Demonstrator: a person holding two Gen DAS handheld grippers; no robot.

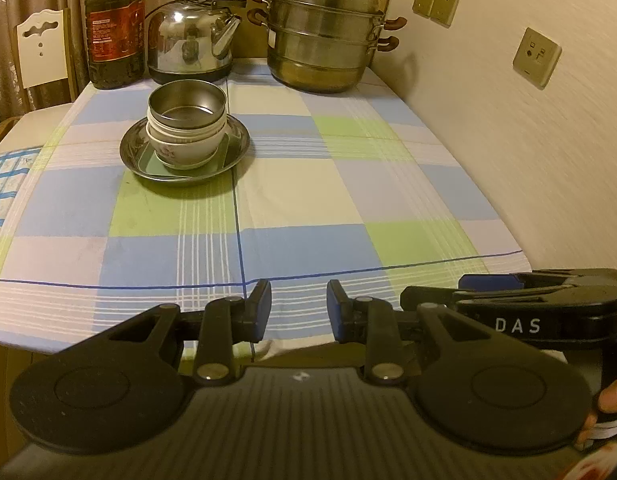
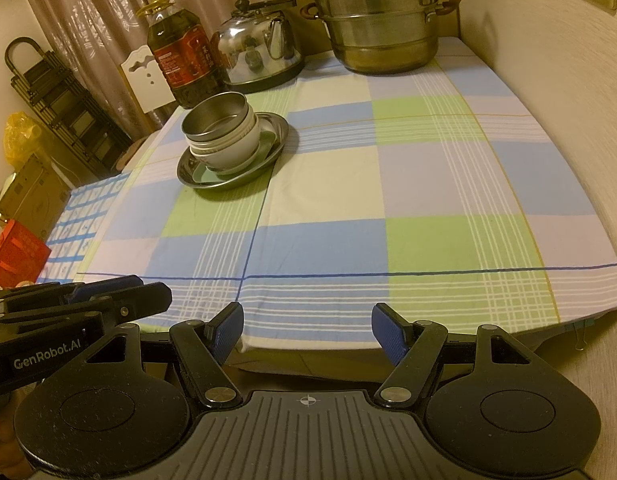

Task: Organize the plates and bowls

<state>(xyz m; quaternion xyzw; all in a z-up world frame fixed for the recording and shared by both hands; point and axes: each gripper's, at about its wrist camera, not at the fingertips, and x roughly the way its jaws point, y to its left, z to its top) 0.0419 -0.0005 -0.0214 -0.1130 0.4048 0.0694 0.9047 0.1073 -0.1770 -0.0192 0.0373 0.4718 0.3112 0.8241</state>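
Note:
A stack of bowls (image 1: 186,132) (image 2: 224,136), a steel one on top of white ones, stands on a steel plate (image 1: 236,148) (image 2: 278,132) at the far left of the checked tablecloth. My left gripper (image 1: 298,310) hovers at the near table edge, its jaws a narrow gap apart with nothing between them. My right gripper (image 2: 306,334) hangs beside it at the same edge, jaws wide and empty. Each gripper shows from the side in the other's view: the right gripper (image 1: 428,294), the left gripper (image 2: 148,284). Both are well short of the stack.
Along the back stand an oil bottle (image 1: 114,36), a steel kettle (image 1: 192,40) and a tiered steamer pot (image 1: 324,40). A wall (image 1: 528,140) runs along the table's right side. A white chair back (image 1: 42,50) and curtains stand at the left.

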